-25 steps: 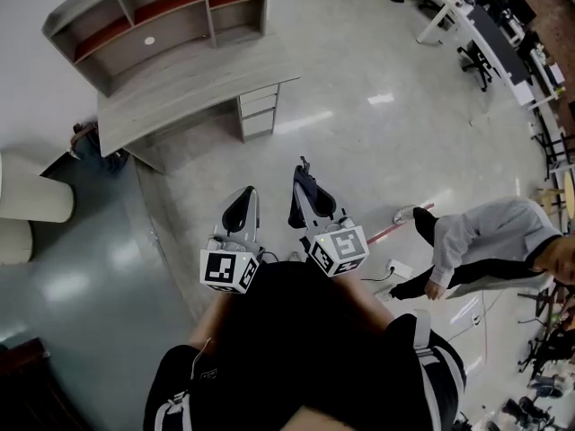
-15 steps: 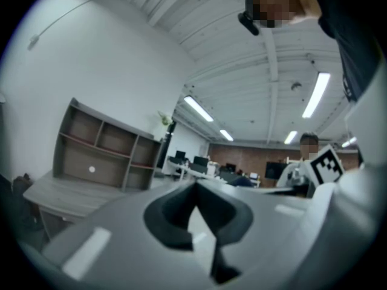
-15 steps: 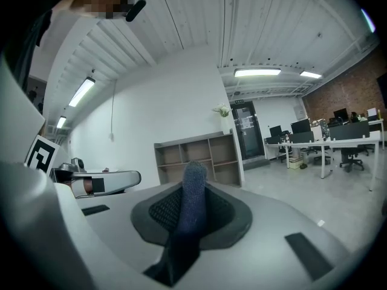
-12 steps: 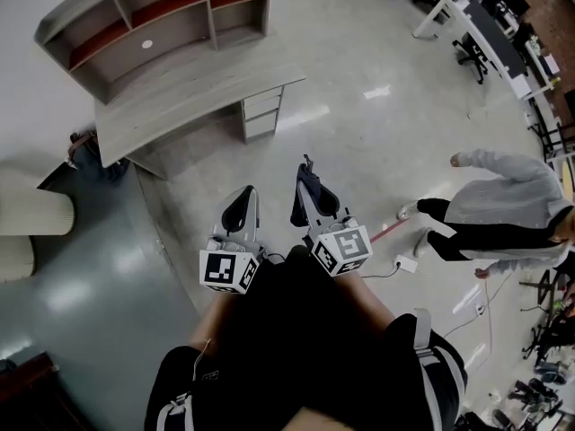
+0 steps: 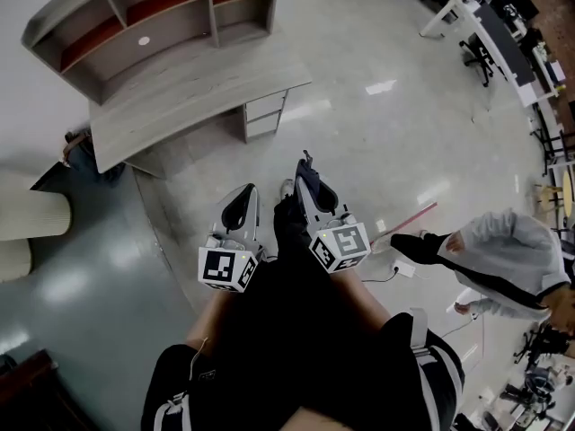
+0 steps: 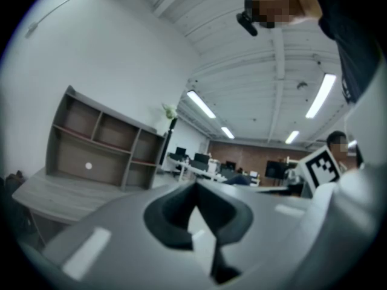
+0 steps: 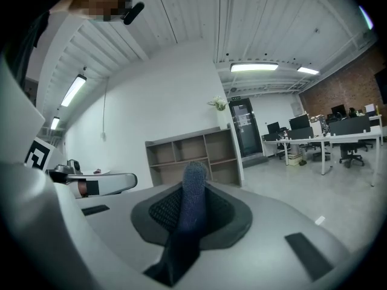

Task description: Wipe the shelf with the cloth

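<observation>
Evidently wiping not yet starting: shelf (image 5: 162, 21) standing far left on table (image 5: 193, 88), well apart from both grippers. Right gripper (image 7: 195, 175) gripping dark blue cloth (image 7: 192, 204) upright between jaws, near person's body. Left gripper (image 6: 195, 191) carrying nothing, jaws closed together. Another person in grey top (image 5: 503, 260) bending at right. Remaining, as I judge: reaching shelf, pressing cloth on boards, wiping.

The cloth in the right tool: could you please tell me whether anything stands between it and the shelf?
Nothing visible does. The cloth is clamped in the right tool, and only floor and the top of the desk that carries the shelf lie between them.
</observation>
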A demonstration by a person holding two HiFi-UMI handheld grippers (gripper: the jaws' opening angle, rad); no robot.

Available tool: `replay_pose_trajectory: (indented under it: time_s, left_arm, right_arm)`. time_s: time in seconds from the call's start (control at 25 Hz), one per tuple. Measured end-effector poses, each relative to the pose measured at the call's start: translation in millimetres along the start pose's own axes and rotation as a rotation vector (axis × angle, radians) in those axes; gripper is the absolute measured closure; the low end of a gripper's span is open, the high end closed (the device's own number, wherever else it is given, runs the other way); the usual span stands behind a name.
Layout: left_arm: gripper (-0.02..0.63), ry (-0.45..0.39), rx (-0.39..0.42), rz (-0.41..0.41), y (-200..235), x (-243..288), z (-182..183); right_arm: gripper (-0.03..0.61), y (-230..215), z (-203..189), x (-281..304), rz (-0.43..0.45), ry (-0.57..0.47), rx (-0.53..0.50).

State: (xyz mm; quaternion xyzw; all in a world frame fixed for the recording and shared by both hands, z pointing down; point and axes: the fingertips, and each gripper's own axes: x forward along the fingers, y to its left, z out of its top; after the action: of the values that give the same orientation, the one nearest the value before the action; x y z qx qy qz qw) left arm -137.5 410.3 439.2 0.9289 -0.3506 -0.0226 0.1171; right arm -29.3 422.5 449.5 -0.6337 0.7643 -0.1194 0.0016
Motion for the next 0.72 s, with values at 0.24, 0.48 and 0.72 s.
replay_pose_trajectory:
  time_s: [0.24,0.48,0.72]
  left_arm:
    - [0.609,-0.011,0.02,0.04,33,76,16]
    - [0.609,-0.028,0.016,0.076,51,167,36]
    - [0.609,-0.03,0.009,0.095,68,252,42]
  right_arm:
    - [0.525,-47,23,69,0.041,-0.009,0.0]
    - [0.525,-109,56,136,0.092,-0.007,-0.013]
    - [0.525,-170,79,195,0.124,-0.016,-0.012]
